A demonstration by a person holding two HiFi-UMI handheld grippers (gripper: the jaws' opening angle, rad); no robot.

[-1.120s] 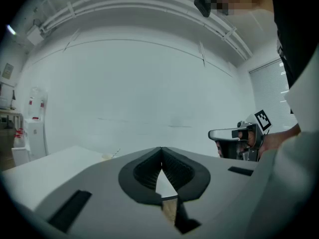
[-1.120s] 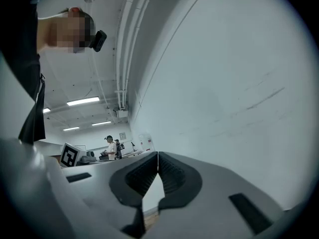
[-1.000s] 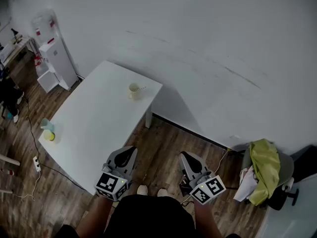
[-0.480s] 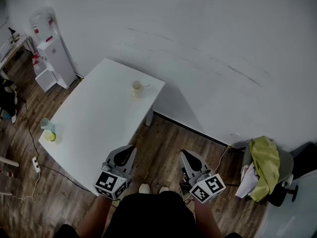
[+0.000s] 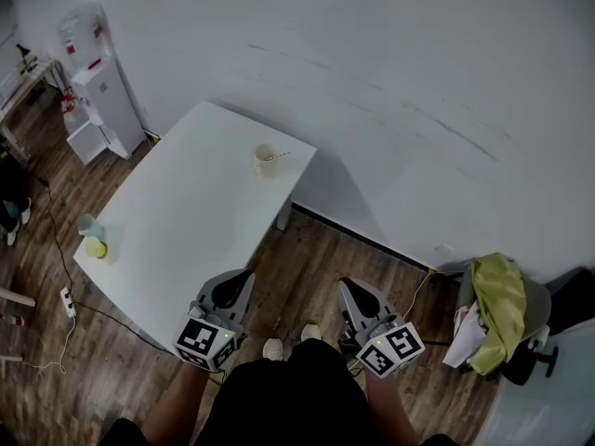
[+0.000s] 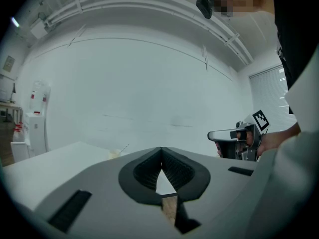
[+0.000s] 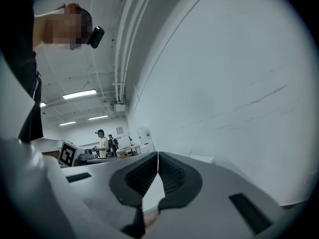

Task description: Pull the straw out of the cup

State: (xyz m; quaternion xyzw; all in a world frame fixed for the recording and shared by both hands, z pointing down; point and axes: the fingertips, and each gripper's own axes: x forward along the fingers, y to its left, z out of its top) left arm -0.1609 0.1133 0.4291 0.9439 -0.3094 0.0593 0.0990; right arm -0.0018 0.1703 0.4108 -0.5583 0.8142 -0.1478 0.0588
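Observation:
A cream cup (image 5: 265, 160) stands near the far right corner of the white table (image 5: 177, 230), and a thin straw (image 5: 280, 155) leans out of it to the right. My left gripper (image 5: 244, 277) and right gripper (image 5: 346, 286) hang low in front of my body, over the wooden floor and well short of the cup. Both are shut with nothing between the jaws. In the left gripper view the cup (image 6: 115, 154) is small and far off beyond the shut left gripper (image 6: 160, 149). In the right gripper view the right gripper (image 7: 157, 154) also has its tips touching.
A small green and yellow cup (image 5: 91, 240) sits at the table's near left edge. A white water dispenser (image 5: 93, 91) stands at the back left. A chair with a yellow-green cloth (image 5: 497, 309) is at the right. A power strip (image 5: 67, 305) lies on the floor.
The table and cup have drifted slightly right and lower in the head view as I step nearer. Both grippers stay shut and keep their place.

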